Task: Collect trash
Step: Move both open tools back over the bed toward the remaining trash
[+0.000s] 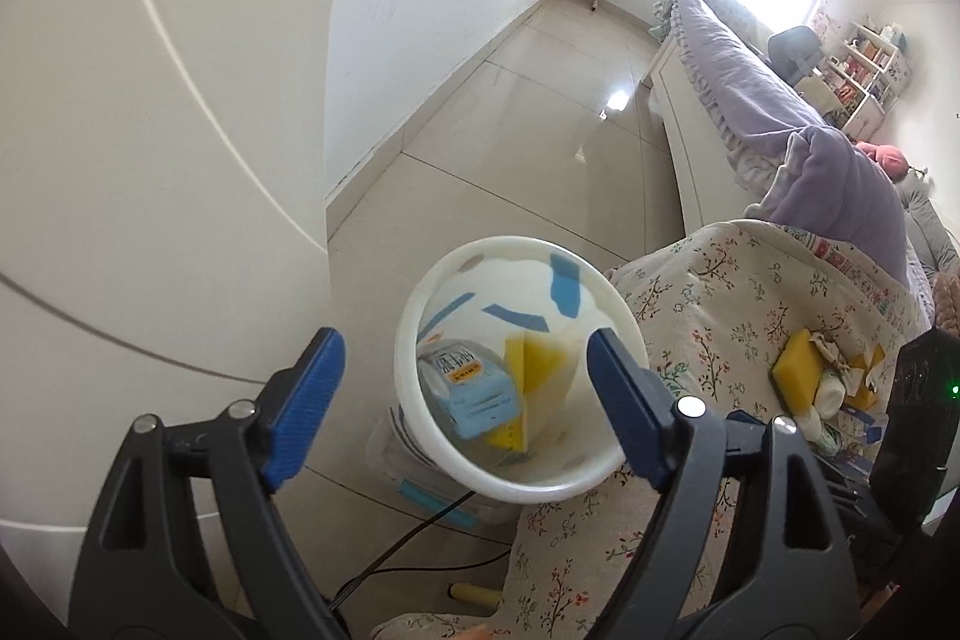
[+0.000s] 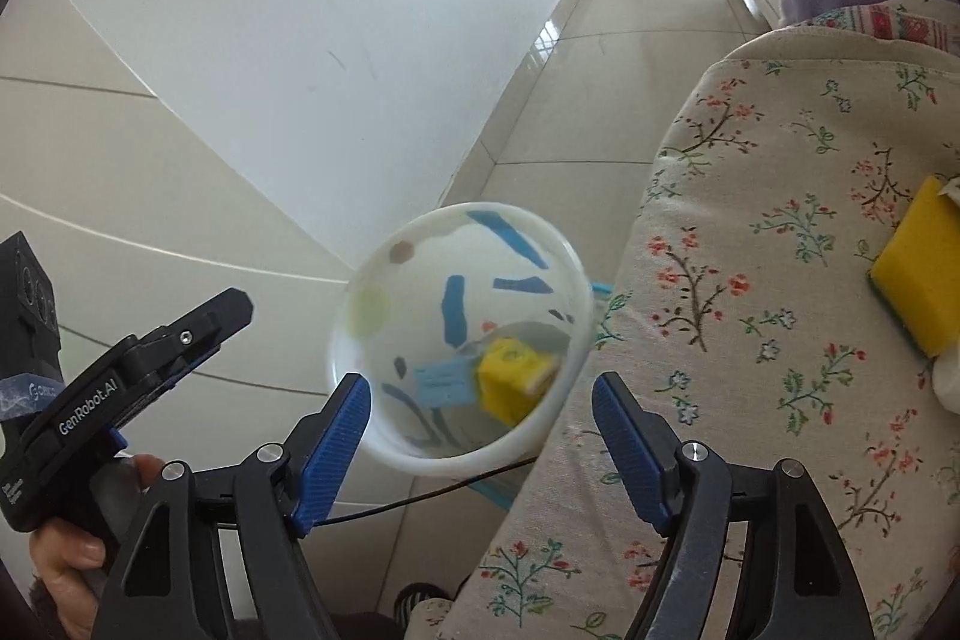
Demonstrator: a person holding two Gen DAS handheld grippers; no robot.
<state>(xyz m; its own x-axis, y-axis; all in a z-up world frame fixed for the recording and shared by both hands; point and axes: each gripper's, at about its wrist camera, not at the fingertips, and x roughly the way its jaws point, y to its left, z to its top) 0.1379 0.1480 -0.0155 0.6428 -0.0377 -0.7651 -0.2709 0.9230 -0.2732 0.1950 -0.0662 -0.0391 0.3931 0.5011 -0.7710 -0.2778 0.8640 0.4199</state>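
A white round bin with blue marks (image 1: 420,460) (image 2: 354,412) stands on the floor beside the flowered cloth surface (image 1: 708,316) (image 2: 750,340). Inside lie a yellow sponge (image 1: 528,358) (image 2: 510,382) and a light blue packet (image 1: 474,388) (image 2: 441,379). My left gripper (image 1: 465,370) is open and empty above the bin. My right gripper (image 2: 480,403) is open and empty above the bin's near rim. More trash lies on the cloth: a yellow sponge (image 1: 798,367) (image 2: 918,268), crumpled paper (image 1: 831,349) and white wads (image 1: 831,397).
A white cabinet (image 1: 150,130) and a wall (image 2: 300,10) stand to the left. A black cable (image 1: 408,538) runs on the tiled floor. A bed with purple covers (image 1: 780,100) lies beyond. The left gripper's body (image 2: 120,388) shows at the right wrist view's left edge.
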